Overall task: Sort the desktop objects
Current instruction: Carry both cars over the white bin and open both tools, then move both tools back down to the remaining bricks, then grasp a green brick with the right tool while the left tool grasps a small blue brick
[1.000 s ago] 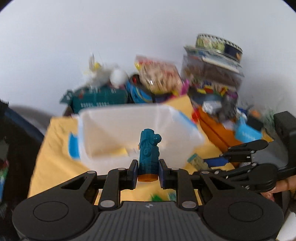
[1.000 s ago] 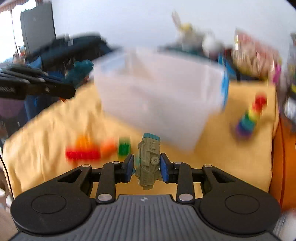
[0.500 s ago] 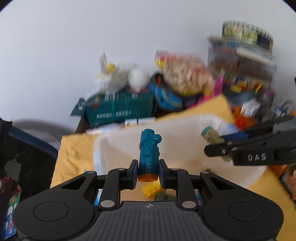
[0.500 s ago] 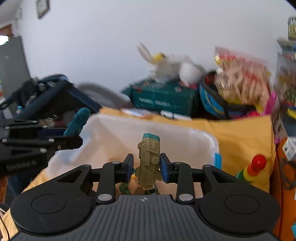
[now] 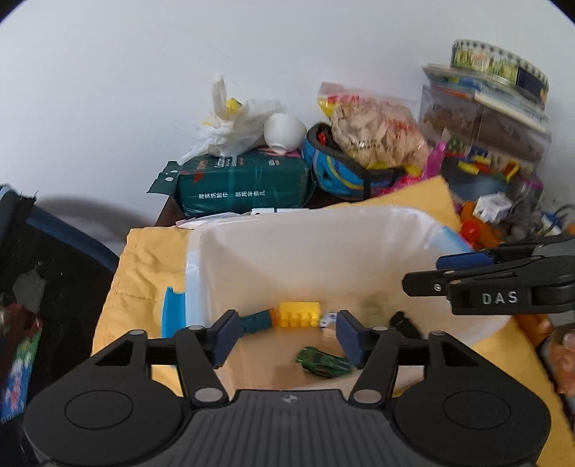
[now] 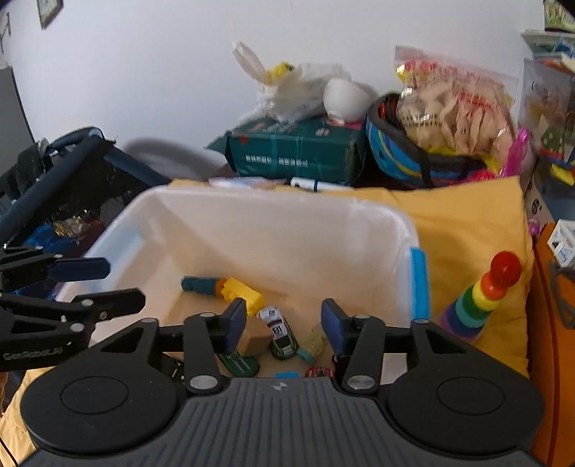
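2 toys (image 6: 312, 346) half-hidden behind right tool (image 6: 284, 325)

Plain white wall (image 5: 143, 89) behind; yellow cloth (image 6: 463, 222) covers the surface below it, framed picture (image 6: 49, 10) high on wall's left.

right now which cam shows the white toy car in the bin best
The right wrist view: the white toy car lies in clear sight on the bin floor. In the left wrist view only a white sliver shows beside the yellow brick.
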`<move>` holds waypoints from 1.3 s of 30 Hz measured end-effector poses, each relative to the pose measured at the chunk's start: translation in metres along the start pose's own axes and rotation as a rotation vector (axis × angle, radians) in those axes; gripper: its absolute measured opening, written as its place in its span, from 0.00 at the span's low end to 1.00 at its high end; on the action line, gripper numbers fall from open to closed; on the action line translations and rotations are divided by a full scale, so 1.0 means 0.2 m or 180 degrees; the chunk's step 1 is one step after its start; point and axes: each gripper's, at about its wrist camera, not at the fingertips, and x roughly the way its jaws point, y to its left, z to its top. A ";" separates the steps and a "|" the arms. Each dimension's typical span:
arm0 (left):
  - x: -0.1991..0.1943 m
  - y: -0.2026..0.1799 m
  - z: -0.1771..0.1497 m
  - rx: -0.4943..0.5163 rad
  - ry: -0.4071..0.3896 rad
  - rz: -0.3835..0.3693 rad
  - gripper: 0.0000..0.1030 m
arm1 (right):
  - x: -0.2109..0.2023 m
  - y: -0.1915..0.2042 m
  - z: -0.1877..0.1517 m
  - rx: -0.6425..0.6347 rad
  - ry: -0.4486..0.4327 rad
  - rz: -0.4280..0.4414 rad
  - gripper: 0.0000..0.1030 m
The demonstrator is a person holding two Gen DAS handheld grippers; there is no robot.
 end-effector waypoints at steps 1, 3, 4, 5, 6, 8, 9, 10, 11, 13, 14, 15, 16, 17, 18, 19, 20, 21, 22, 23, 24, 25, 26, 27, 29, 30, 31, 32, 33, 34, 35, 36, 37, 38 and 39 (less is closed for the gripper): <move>-0.03 -0.01 -0.02 -0.0013 -0.0022 -0.0045 0.66 | -0.02 0.00 0.00 -0.0002 -0.0047 0.0006 0.54; -0.11 -0.04 -0.07 0.0007 -0.0014 -0.0075 0.66 | -0.08 0.01 -0.01 -0.0011 -0.0116 0.0043 0.57; -0.14 -0.05 -0.10 0.0023 -0.0028 -0.0097 0.67 | -0.11 0.01 -0.01 -0.0009 -0.0150 0.0054 0.57; -0.18 -0.07 -0.13 0.0043 -0.0025 -0.0119 0.67 | -0.14 0.02 -0.02 -0.0007 -0.0181 0.0074 0.58; -0.20 -0.08 -0.17 0.0045 -0.0006 -0.0117 0.67 | -0.18 0.02 -0.03 -0.0015 -0.0222 0.0112 0.59; -0.26 -0.10 -0.26 0.0020 0.0038 -0.0106 0.68 | -0.24 0.03 -0.06 -0.0024 -0.0277 0.0120 0.64; -0.28 -0.10 -0.31 0.0004 0.0073 -0.0106 0.68 | -0.27 0.03 -0.09 -0.0005 -0.0313 0.0128 0.65; -0.29 -0.11 -0.36 -0.0007 0.0118 -0.0108 0.68 | -0.30 0.03 -0.12 0.0008 -0.0331 0.0154 0.71; -0.31 -0.11 -0.42 0.0002 0.0175 -0.0099 0.68 | -0.33 0.03 -0.16 -0.0007 -0.0336 0.0201 0.74; -0.31 -0.13 -0.53 0.0028 0.0346 -0.0079 0.68 | -0.37 0.03 -0.23 -0.0089 -0.0348 0.0250 0.75; -0.30 -0.14 -0.60 0.0046 0.0494 -0.0114 0.68 | -0.39 0.03 -0.28 -0.0145 -0.0330 0.0264 0.77; -0.30 -0.14 -0.65 0.0031 0.0584 -0.0121 0.68 | -0.39 0.03 -0.33 -0.0196 -0.0287 0.0283 0.77; -0.30 -0.15 -0.69 0.0000 0.0647 -0.0129 0.68 | -0.38 0.03 -0.38 -0.0246 -0.0227 0.0318 0.77; -0.31 -0.16 -0.74 -0.0024 0.0687 -0.0165 0.68 | -0.37 0.03 -0.44 -0.0284 -0.0139 0.0380 0.77; -0.31 -0.17 -0.77 -0.0023 0.0706 -0.0201 0.68 | -0.35 0.03 -0.49 -0.0317 -0.0053 0.0441 0.75; -0.33 -0.18 -0.80 -0.0011 0.0718 -0.0225 0.68 | -0.34 0.04 -0.55 -0.0349 0.0050 0.0491 0.70; -0.34 -0.20 -0.83 -0.0005 0.0734 -0.0241 0.68 | -0.33 0.04 -0.61 -0.0373 0.0133 0.0509 0.65; -0.35 -0.21 -0.85 -0.0011 0.0760 -0.0279 0.68 | -0.32 0.05 -0.66 -0.0411 0.0217 0.0521 0.64; -0.35 -0.22 -0.87 -0.0017 0.0788 -0.0341 0.68 | -0.31 0.06 -0.71 -0.0448 0.0299 0.0523 0.63; -0.36 -0.24 -0.88 -0.0014 0.0806 -0.0392 0.68 | -0.31 0.07 -0.76 -0.0478 0.0377 0.0526 0.63; -0.37 -0.25 -0.89 0.0007 0.0824 -0.0410 0.68 | -0.31 0.08 -0.80 -0.0496 0.0437 0.0542 0.62; -0.37 -0.27 -0.90 0.0047 0.0846 -0.0417 0.68 | -0.32 0.08 -0.84 -0.0504 0.0496 0.0587 0.61; -0.38 -0.29 -0.90 0.0084 0.0854 -0.0432 0.68 | -0.33 0.09 -0.88 -0.0521 0.0547 0.0648 0.60; -0.40 -0.31 -0.92 0.0104 0.0853 -0.0457 0.68 | -0.34 0.10 -0.91 -0.0562 0.0568 0.0692 0.59; -0.43 -0.34 -0.93 0.0129 0.0858 -0.0614 0.68 | -0.39 0.12 -0.95 -0.0701 0.0558 0.0748 0.59; -0.45 -0.35 -0.94 0.0134 0.0857 -0.0678 0.68 | -0.42 0.13 -0.96 -0.0772 0.0543 0.0810 0.58; -0.48 -0.36 -0.95 0.0154 0.0856 -0.0763 0.68 | -0.45 0.14 -0.97 -0.0834 0.0524 0.0904 0.57; -0.50 -0.37 -0.97 0.0188 0.0861 -0.0859 0.68 | -0.47 0.15 -0.98 -0.0882 0.0502 0.1013 0.56; -0.50 -0.38 -0.98 0.0219 0.0881 -0.0959 0.68 | -0.48 0.17 -0.98 -0.0931 0.0499 0.1096 0.55; -0.51 -0.40 -1.00 0.0246 0.0917 -0.1045 0.67 | -0.49 0.18 -0.99 -0.0984 0.0521 0.1149 0.52; -0.52 -0.41 -1.02 0.0272 0.0949 -0.1094 0.67 | -0.48 0.19 -1.00 -0.1040 0.0560 0.1183 0.47; -0.51 -0.42 -1.03 0.0268 0.0960 -0.1091 0.66 | -0.47 0.21 -1.02 -0.1085 0.0609 0.1200 0.44; -0.51 -0.43 -1.03 0.0244 0.0980 -0.1103 0.65 | -0.45 0.22 -1.04 -0.1106 0.0645 0.1216 0.42; -0.50 -0.43 -1.04 0.0224 0.0993 -0.1118 0.64 | -0.44 0.22 -1.05 -0.1096 0.0657 0.1260 0.42; -0.49 -0.44 -1.04 0.0223 0.0995 -0.1100 0.63 | -0.43 0.22 -1.06 -0.1062 0.0657 0.1329 0.41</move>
